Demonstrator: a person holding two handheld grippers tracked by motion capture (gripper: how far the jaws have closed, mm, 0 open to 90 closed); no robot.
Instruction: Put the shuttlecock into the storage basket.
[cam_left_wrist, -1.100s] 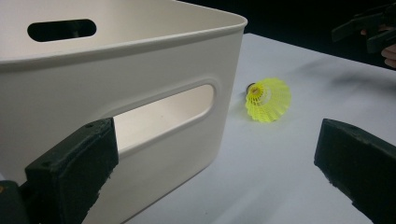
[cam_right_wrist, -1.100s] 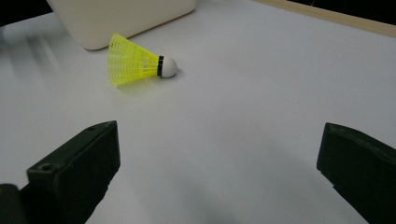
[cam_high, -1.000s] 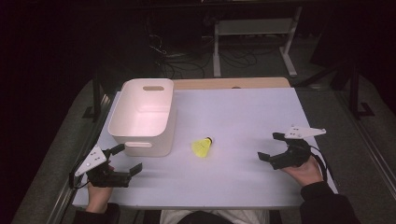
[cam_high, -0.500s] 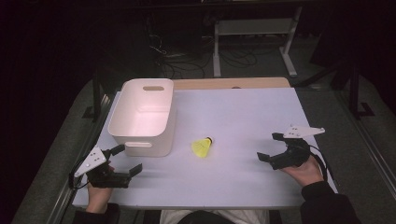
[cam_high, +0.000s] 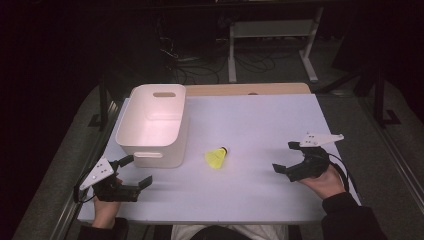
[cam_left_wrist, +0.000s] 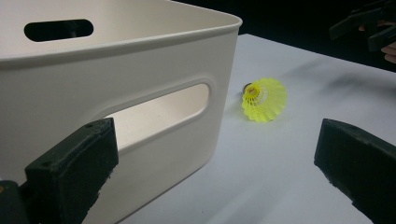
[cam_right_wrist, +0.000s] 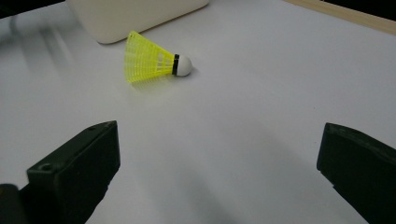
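A yellow shuttlecock (cam_high: 217, 157) lies on its side in the middle of the white table (cam_high: 260, 120), its white cork tip pointing away from the person. It shows as the shuttlecock (cam_left_wrist: 264, 99) past the bin corner and as the shuttlecock (cam_right_wrist: 152, 63) ahead of the right jaws. Left of it stands an empty white plastic bin (cam_high: 152, 125) with handle slots. My left gripper (cam_high: 136, 172) rests open at the front left, just before the bin (cam_left_wrist: 107, 88). Open too, my right gripper (cam_high: 285, 157) sits at the right, jaws toward the shuttlecock, nothing between them.
A strip of bare wood (cam_high: 250, 89) runs along the table's far edge. Beyond it, on the dark floor, stand a white metal frame (cam_high: 272, 45) and loose cables (cam_high: 190, 65). The other hand's gripper (cam_left_wrist: 369, 25) shows far off in the left gripper view.
The right gripper has shifted very slightly toward the shuttlecock. The left gripper, the bin and the shuttlecock have stayed put.
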